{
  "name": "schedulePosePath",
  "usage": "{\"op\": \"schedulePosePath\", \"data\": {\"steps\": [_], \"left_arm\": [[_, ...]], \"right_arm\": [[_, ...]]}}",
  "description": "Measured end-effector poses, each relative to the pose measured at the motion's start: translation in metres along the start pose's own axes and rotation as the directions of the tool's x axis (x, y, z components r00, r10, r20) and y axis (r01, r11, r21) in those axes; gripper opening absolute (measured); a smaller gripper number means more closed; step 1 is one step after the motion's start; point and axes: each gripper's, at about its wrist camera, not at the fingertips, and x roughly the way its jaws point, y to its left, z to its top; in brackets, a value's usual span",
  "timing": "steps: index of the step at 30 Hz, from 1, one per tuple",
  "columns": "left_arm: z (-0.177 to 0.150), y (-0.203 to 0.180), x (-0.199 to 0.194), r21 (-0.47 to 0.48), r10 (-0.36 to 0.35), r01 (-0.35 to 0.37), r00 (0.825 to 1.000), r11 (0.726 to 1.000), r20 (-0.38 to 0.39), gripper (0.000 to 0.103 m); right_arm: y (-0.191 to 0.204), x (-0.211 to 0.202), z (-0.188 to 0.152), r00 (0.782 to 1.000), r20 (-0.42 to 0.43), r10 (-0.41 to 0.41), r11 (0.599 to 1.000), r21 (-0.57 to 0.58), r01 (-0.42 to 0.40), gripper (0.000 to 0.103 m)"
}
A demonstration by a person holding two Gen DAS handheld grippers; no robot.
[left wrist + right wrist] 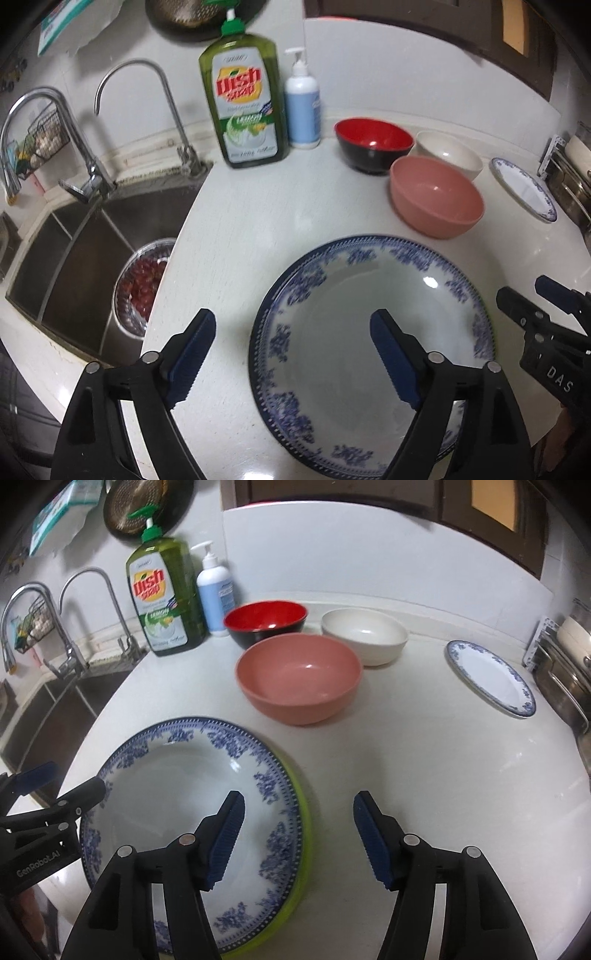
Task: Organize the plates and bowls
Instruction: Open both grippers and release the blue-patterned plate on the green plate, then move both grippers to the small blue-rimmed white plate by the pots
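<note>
A large blue-and-white plate lies on a green plate at the counter's front. My left gripper is open, its jaws straddling the plate's left rim from above. My right gripper is open, its jaws straddling the plate's right rim. A pink bowl, a red-and-black bowl and a white bowl stand behind. A small blue-rimmed plate lies at the right.
A dish soap bottle and a white pump bottle stand at the back. The sink with two faucets and a colander of red fruit is at the left. Metal pots are at the right.
</note>
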Motion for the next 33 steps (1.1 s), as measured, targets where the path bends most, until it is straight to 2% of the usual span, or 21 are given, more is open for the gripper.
{"op": "schedulePosePath", "data": {"steps": [5, 9, 18, 33], "left_arm": [[0.014, -0.019, -0.01, 0.025, -0.015, 0.014, 0.999, 1.0, 0.045, 0.1], [0.025, -0.038, -0.018, 0.052, -0.026, 0.022, 0.996, 0.998, 0.088, 0.103], [0.052, -0.093, -0.032, 0.13, -0.115, 0.097, 0.984, 0.987, 0.137, 0.103], [0.102, -0.202, -0.034, 0.247, -0.247, 0.21, 0.961, 0.946, 0.125, 0.103]], "right_arm": [[-0.018, -0.012, 0.001, 1.0, 0.02, -0.006, 0.999, 0.036, 0.006, 0.071], [-0.036, -0.022, 0.003, 0.999, 0.036, -0.025, 0.997, 0.07, 0.023, 0.075], [-0.088, -0.047, 0.01, 0.992, 0.085, -0.094, 0.985, 0.15, 0.08, 0.076], [-0.191, -0.062, 0.03, 0.977, 0.103, -0.187, 0.949, 0.278, 0.152, 0.076]]}}
